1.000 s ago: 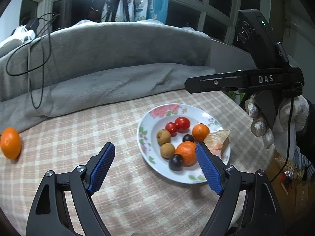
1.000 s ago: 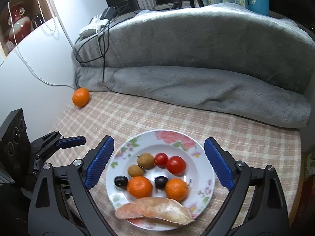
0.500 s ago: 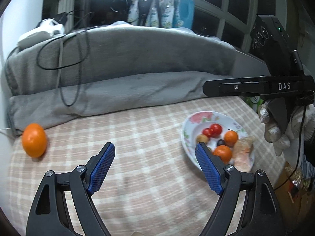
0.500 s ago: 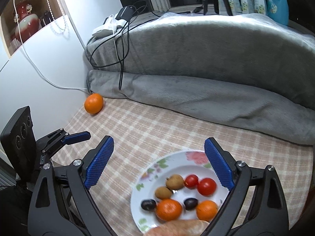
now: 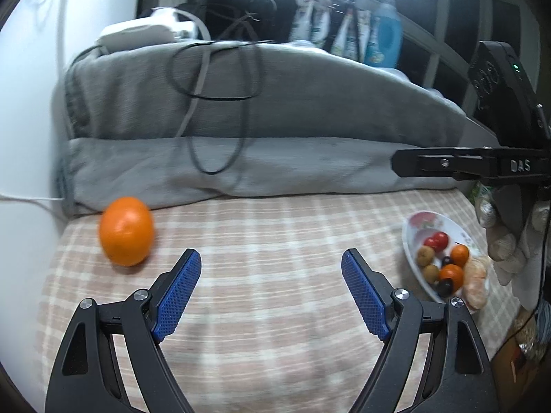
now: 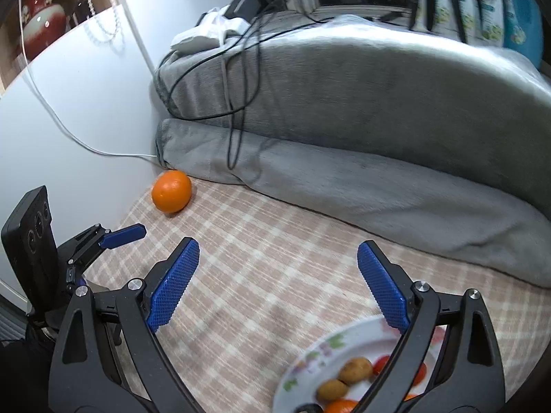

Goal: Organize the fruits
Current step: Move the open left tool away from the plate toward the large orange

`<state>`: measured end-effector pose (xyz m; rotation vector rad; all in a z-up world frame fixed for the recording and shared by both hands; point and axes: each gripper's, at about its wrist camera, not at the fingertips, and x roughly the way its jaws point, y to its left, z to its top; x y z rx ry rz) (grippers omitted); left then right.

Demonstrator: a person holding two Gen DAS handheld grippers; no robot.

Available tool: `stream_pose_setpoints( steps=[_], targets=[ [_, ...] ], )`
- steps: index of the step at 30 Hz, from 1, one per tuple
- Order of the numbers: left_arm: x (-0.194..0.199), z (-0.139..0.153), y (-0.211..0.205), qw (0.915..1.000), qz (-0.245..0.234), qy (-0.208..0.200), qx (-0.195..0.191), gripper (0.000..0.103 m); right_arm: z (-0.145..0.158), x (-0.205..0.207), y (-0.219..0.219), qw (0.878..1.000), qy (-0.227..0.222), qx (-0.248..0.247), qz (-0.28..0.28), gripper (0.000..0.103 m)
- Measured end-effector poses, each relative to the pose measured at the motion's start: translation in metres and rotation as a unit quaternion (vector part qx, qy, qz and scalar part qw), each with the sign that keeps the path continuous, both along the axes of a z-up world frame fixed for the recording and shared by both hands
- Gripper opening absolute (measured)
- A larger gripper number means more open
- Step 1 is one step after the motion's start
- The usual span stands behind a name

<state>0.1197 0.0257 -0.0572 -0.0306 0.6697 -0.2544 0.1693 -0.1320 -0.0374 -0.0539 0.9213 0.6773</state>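
Observation:
A loose orange (image 5: 126, 230) lies on the checked cloth at the far left, close to the grey blanket; it also shows in the right wrist view (image 6: 171, 191). A white flowered plate (image 5: 415, 227) at the right holds several small fruits: oranges, tomatoes, brown and dark ones, and a peeled piece. Its rim (image 6: 320, 351) shows in the right wrist view. My left gripper (image 5: 271, 289) is open and empty, just right of the orange and short of it. My right gripper (image 6: 278, 282) is open and empty above the plate's near-left rim.
A folded grey blanket (image 5: 275, 130) with black cables (image 5: 213, 103) borders the far side. A white wall (image 6: 69, 110) stands at the left. Bottles (image 5: 382, 41) stand on the sill behind. The table's right edge drops off beyond the plate.
Both grippers have swung left, away from the plate. The orange is now larger and nearer the left gripper. Both jaws stay open.

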Motion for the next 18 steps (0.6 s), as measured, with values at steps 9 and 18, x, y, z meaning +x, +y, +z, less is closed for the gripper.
stream_pose_setpoints(
  steps=[9,18],
  targets=[
    [0.016,-0.009,0.055,0.9991,0.041,0.002,-0.011,0.084,0.0,0.004,0.063,0.999,0.019,0.015,0.046,0.095],
    [0.035,-0.021,0.103,0.9962,0.071,0.015,-0.049,0.083,-0.017,0.009,0.131,0.995,0.055,0.024,0.081,0.095]
  ],
)
